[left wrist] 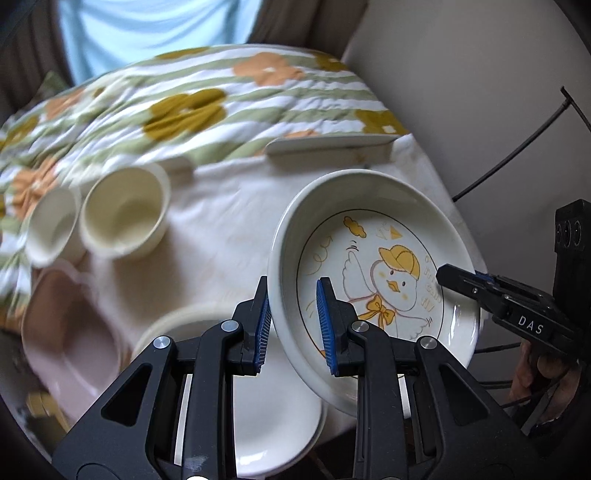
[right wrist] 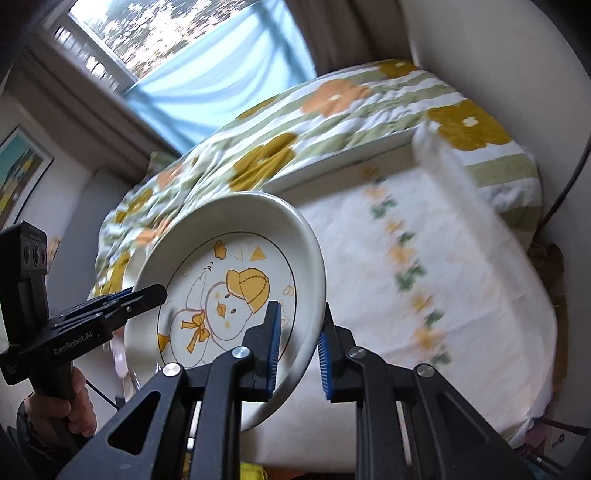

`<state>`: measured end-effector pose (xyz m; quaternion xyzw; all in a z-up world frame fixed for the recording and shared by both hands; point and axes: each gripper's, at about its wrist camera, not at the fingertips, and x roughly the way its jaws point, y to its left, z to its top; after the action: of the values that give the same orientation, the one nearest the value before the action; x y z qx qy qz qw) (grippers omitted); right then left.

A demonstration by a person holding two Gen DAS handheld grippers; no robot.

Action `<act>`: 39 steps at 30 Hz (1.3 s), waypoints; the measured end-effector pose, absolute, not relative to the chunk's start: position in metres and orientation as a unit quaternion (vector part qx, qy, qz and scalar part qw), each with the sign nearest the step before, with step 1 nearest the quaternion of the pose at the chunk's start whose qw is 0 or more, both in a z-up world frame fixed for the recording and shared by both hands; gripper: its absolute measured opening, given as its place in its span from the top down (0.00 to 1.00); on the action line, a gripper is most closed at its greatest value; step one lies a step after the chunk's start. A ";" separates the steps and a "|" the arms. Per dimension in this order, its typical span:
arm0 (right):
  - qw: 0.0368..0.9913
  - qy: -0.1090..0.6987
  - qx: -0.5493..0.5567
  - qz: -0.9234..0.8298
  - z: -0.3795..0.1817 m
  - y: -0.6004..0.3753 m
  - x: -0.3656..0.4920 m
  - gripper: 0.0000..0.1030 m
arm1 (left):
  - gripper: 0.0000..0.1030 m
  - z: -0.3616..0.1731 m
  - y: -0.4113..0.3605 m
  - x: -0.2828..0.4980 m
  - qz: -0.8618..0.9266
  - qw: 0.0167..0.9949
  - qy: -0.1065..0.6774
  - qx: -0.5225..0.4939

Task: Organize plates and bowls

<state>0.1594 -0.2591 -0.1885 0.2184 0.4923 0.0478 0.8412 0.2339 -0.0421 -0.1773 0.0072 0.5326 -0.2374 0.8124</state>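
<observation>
Soft daylight from the window (right wrist: 122, 33), slightly blown out, motion blur smearing the bedspread (left wrist: 110, 122) and cups (left wrist: 125, 212), strong fisheye curvature, dark vignetted corners

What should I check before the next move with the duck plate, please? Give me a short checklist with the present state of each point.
1. Left tool shut on the rim of the duck plate: ok.
2. Right tool shut on the opposite rim: ok.
3. Plate lifted off the tablecloth: ok, it hangs tilted above it.
4. Two cups away from the plate: ok, they stand apart to one side.
5. White plate below free to receive a stack: cannot tell, the left tool hides much of it.
6. Pink dish out of the way: ok.
</observation>
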 end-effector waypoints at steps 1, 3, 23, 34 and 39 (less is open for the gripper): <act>0.841 0.494 0.213 0.057 -0.191 -0.252 0.158 0.83 | 0.80 -0.179 -0.035 0.228 -0.231 0.813 0.534 0.003; 0.840 0.498 0.204 0.074 -0.197 -0.241 0.156 0.83 | 0.79 -0.186 -0.020 0.217 -0.216 0.815 0.538 -0.006; 0.820 0.534 0.091 0.183 -0.255 -0.150 0.167 0.83 | 0.79 -0.273 0.067 0.165 -0.106 0.816 0.564 -0.060; 0.829 0.524 0.026 0.192 -0.252 -0.130 0.168 0.83 | 0.79 -0.282 0.058 0.158 -0.063 0.829 0.556 -0.014; 0.829 0.525 0.011 0.194 -0.254 -0.126 0.164 0.83 | 0.79 -0.282 0.055 0.156 -0.047 0.832 0.553 0.005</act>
<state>0.1642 -0.1262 -0.2542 0.0106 0.5249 0.1941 0.8287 0.1557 0.0550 -0.2817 0.0047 0.5526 -0.0470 0.8321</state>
